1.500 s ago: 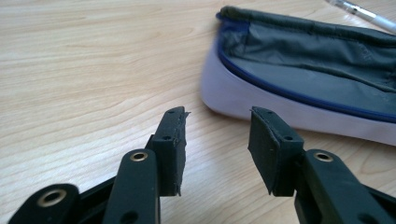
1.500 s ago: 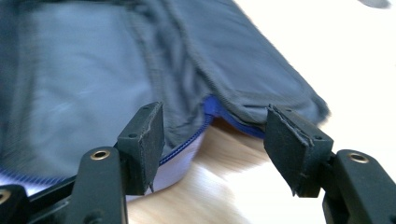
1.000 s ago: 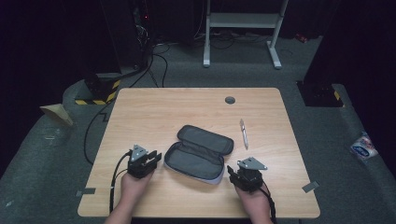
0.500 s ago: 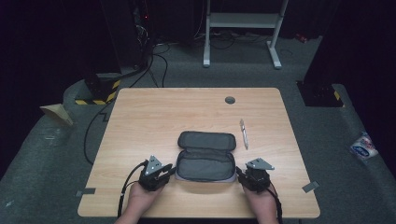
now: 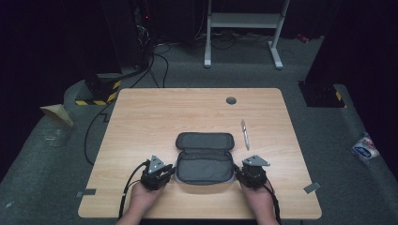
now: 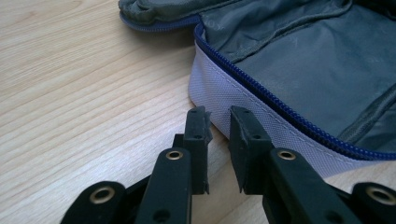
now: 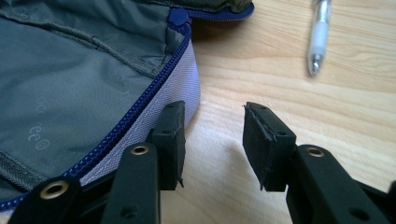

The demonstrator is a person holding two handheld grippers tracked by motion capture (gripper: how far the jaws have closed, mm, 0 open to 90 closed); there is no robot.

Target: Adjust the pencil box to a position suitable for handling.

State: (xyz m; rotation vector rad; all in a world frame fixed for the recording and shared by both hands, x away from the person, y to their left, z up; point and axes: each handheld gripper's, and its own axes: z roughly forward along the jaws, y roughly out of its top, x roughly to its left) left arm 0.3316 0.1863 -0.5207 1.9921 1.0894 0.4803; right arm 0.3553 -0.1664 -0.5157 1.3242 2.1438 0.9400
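both claws flank the open pouch, jaws parted.

A pale wooden table with a round grommet hole stands on grey carpet in a dim room — behind it a white metal stand, black cables across the floor, a yellow-and-black striped block — darkness beyond.
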